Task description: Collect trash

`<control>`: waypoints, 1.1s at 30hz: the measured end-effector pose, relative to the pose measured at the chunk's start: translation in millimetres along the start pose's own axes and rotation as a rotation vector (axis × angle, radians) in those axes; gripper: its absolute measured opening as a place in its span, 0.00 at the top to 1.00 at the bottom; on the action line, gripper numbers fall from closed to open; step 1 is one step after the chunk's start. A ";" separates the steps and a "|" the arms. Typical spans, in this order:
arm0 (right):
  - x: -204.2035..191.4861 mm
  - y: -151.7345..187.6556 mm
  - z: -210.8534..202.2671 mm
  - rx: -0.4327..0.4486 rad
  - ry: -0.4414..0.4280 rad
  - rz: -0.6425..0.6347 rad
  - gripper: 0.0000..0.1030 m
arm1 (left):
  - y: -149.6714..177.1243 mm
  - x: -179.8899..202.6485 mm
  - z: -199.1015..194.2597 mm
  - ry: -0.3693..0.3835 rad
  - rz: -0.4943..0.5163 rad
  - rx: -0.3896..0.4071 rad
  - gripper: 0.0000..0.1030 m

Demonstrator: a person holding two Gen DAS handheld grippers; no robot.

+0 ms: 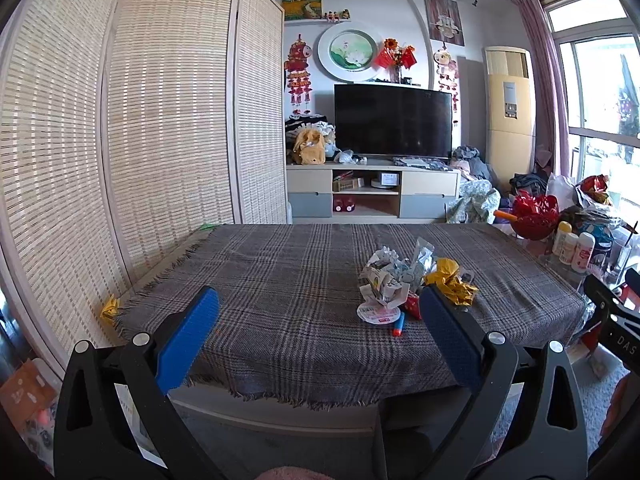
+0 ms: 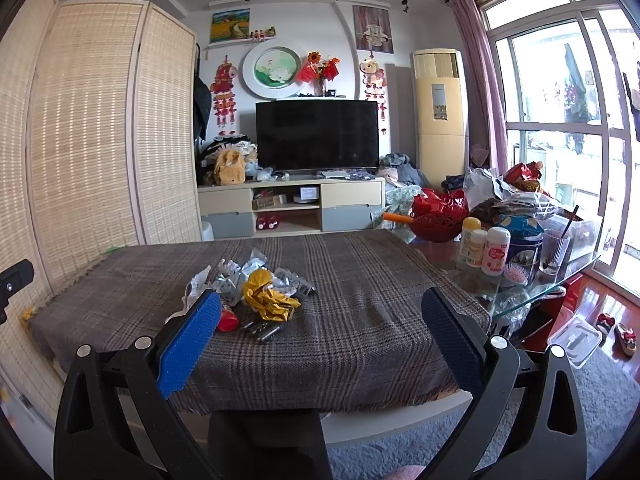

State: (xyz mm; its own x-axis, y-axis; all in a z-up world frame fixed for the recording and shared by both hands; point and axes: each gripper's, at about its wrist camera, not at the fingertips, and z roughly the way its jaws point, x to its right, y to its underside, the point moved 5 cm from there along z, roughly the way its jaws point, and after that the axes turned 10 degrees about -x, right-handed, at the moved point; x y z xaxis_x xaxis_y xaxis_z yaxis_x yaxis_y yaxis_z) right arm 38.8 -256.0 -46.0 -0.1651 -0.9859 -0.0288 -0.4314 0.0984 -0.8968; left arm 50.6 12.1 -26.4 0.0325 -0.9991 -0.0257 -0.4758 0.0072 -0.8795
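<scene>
A heap of trash lies on the plaid-covered table (image 1: 280,280): crumpled white paper (image 1: 384,280), a crumpled yellow wrapper (image 1: 452,284), a round white lid (image 1: 376,314) and a small blue-and-orange tube (image 1: 399,326). In the right wrist view the yellow wrapper (image 2: 268,296) lies mid-left, with white and silver wrappers (image 2: 232,276), a red cap (image 2: 228,320) and a dark object (image 2: 262,330) around it. My left gripper (image 1: 320,312) is open and empty, short of the heap. My right gripper (image 2: 320,312) is open and empty over the table's near part (image 2: 360,320).
A woven folding screen (image 1: 120,140) stands left. A yellow paper scrap (image 1: 110,308) lies by the table's left edge. A glass side table (image 2: 520,280) at right holds bottles (image 2: 494,250), a red basket (image 2: 438,216) and a glass. A TV stand (image 2: 292,204) is behind. A clear box (image 2: 574,338) lies on the floor.
</scene>
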 end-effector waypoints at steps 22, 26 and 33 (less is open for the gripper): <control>-2.1 -1.9 0.9 0.000 -0.009 -0.003 0.03 | -0.6 -1.3 -2.6 -0.001 0.001 0.002 0.08; -5.0 -2.1 -0.3 0.001 -0.010 -0.007 0.03 | -0.6 -0.2 -1.8 0.001 0.002 0.001 0.08; -4.8 -2.3 0.0 0.002 -0.010 -0.007 0.03 | -0.3 1.1 -1.0 0.000 0.000 -0.004 0.08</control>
State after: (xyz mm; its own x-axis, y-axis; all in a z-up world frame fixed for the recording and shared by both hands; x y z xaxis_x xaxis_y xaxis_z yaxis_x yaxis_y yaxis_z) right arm 40.6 -251.5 -43.7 -0.1532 -0.9878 -0.0269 -0.4304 0.0912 -0.8980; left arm 50.0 10.9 -25.7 0.0328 -0.9991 -0.0260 -0.4797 0.0071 -0.8774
